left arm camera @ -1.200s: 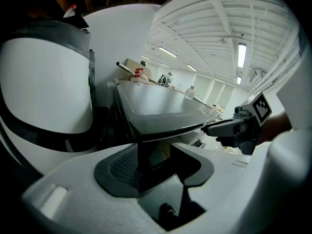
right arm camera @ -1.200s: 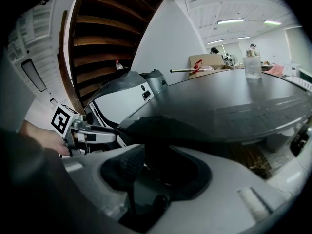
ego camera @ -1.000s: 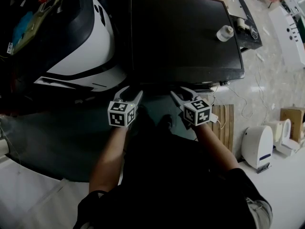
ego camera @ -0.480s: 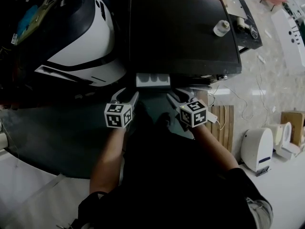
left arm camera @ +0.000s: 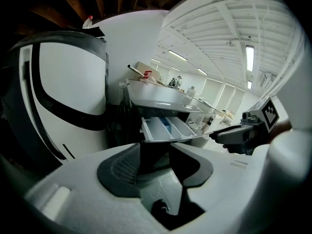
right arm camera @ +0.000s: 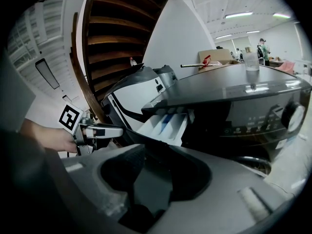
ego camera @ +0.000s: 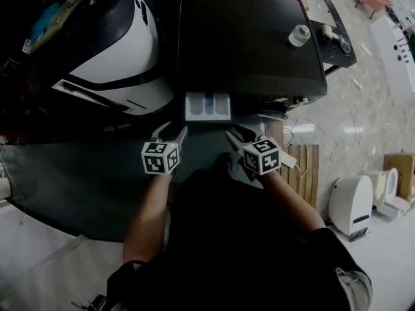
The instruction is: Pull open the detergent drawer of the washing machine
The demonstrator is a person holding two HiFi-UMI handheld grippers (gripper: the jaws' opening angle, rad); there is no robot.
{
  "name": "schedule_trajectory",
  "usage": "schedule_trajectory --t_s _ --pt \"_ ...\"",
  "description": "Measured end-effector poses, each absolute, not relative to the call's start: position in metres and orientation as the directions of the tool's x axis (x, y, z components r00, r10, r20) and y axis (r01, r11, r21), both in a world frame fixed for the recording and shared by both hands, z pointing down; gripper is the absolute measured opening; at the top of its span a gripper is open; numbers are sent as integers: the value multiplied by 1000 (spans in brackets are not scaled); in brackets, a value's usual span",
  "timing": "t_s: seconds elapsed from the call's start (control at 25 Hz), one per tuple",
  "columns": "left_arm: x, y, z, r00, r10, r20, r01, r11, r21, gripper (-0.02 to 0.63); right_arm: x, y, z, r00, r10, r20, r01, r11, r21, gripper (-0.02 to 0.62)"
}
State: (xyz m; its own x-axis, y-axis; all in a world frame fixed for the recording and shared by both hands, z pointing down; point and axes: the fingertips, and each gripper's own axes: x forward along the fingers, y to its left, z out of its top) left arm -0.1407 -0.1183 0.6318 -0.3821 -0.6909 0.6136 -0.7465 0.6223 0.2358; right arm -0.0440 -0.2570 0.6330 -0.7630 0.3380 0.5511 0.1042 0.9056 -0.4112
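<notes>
The detergent drawer (ego camera: 207,106) is sliding further out of the near left front of the washing machine (ego camera: 249,44) than a moment ago, so the pull is looking nearly done, while the left gripper (ego camera: 172,130), jaws wide but closing on nothing, and the right gripper (ego camera: 236,133), jaws apart and empty, are hanging just nearer, apart from it.

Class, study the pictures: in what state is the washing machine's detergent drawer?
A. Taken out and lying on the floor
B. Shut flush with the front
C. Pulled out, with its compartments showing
C: the detergent drawer sticks out from the front of the washing machine, with its white compartments open to view from above.
</notes>
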Motion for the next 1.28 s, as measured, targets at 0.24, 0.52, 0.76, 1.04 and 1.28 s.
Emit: schedule_trajectory --t_s 0.24,0.52,0.76,1.04,1.28 --pt "-125 -109 632 -361 -696 621 -757 608 240 178 -31 -247 631 -759 327 562 79 904 -420 153" --pt "-108 -97 633 -335 -712 617 -771 584 255 175 -12 -235 634 -774 298 559 35 901 -432 153" --pt "-101 -92 633 -308 -721 621 -788 559 258 173 -7 -229 630 -782 277 559 7 900 -437 153" --pt "-96 -87 631 -294 -734 612 -796 543 268 173 -3 -225 632 -783 251 569 -19 905 -425 153" --pt "-102 -78 627 -293 -731 616 -796 544 267 121 -3 -229 633 -785 274 555 -38 874 -485 143"
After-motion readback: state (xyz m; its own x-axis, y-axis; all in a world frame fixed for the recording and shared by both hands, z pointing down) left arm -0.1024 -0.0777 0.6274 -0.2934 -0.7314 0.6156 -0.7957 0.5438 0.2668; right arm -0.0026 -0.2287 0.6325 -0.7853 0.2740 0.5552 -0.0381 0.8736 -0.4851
